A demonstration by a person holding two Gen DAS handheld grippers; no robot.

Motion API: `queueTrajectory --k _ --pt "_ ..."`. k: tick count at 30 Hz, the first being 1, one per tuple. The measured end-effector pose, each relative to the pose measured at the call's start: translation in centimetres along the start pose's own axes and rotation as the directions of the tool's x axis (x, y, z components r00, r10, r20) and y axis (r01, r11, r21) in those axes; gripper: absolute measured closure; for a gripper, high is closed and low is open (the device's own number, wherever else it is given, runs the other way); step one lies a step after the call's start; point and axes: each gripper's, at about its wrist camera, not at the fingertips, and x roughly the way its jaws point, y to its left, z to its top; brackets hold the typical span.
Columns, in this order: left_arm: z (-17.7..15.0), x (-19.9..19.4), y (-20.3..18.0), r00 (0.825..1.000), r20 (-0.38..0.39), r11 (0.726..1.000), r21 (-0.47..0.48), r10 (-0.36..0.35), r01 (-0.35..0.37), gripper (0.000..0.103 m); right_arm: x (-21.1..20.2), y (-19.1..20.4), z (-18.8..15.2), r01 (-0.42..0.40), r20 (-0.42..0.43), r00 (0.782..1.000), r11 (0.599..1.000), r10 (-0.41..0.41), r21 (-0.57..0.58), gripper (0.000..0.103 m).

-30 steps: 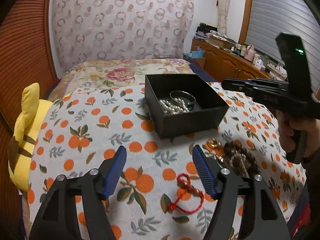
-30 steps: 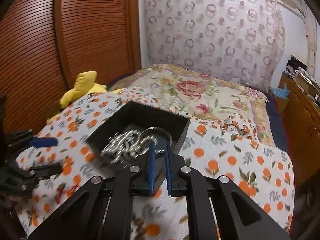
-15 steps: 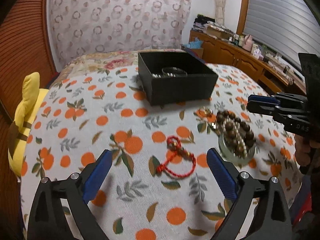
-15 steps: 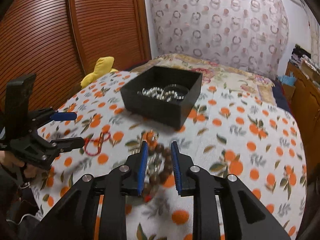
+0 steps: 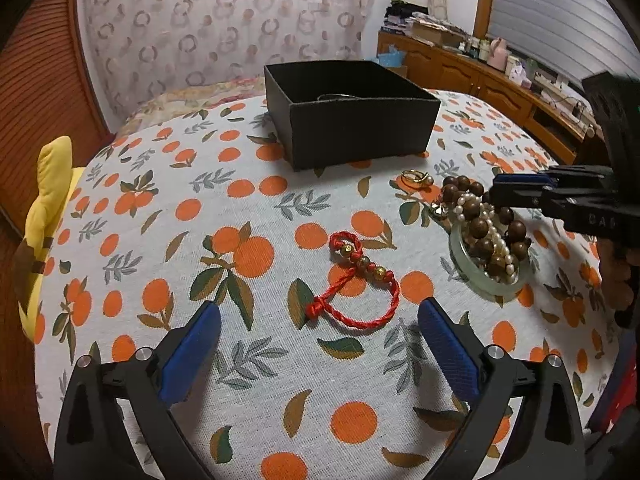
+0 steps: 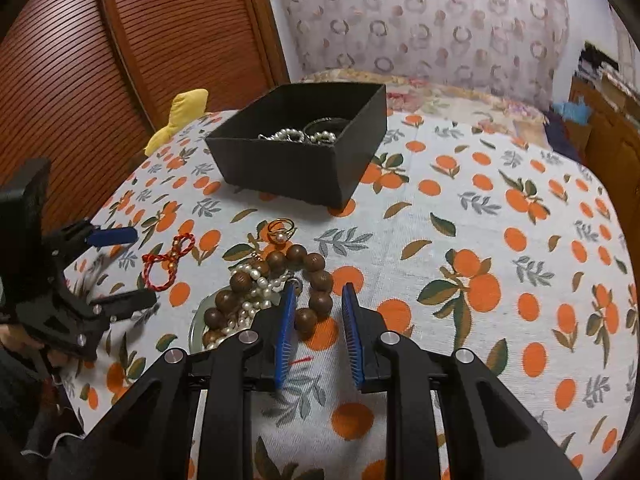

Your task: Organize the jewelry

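The left gripper [image 5: 320, 344] gapes wide and empty just near of the red cord bracelet [image 5: 356, 280]. The right gripper [image 6: 318, 332], partly spread, straddles the wooden bead bracelet [image 6: 304, 280] heaped with pearls; the black box [image 6: 304, 148] sits farther off.

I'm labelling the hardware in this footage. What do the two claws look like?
Both match: the left claw and right claw have matte black angular plastic arms, silver screw heads at the joints, and flat blue ribbed pads. The right claw's body carries pale embossed lettering, too blurred to read fully. No cables or sleeves show.
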Motion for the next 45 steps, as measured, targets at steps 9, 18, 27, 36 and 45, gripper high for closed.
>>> queueTrajectory --k 9,18,27,36,45 --pt "0.0 0.2 0.0 1.000 -0.008 1.000 0.003 0.008 -0.008 0.008 1.7 0.8 1.0 0.063 -0.047 0.997 0.997 -0.065 -0.047 0.081" --pt "0.0 0.2 0.0 1.000 -0.007 1.000 0.002 0.010 -0.010 0.008 -0.5 1.9 1.1 0.051 0.045 0.998 0.993 -0.046 -0.108 0.088" --pt "0.0 0.0 0.5 1.000 0.002 1.000 -0.024 0.002 -0.002 0.008 -6.2 4.3 3.3 0.060 0.189 0.982 0.984 -0.027 -0.170 0.088" --pt "0.1 -0.3 0.6 1.000 0.019 0.999 -0.039 0.001 0.000 0.008 -10.3 5.7 5.3 0.085 0.279 0.960 0.975 -0.025 -0.205 0.088" --pt "0.1 -1.5 0.4 0.996 0.076 0.998 -0.044 -0.048 0.051 0.021 -10.2 5.2 5.2 0.103 0.274 0.961 0.973 -0.044 -0.205 0.088"
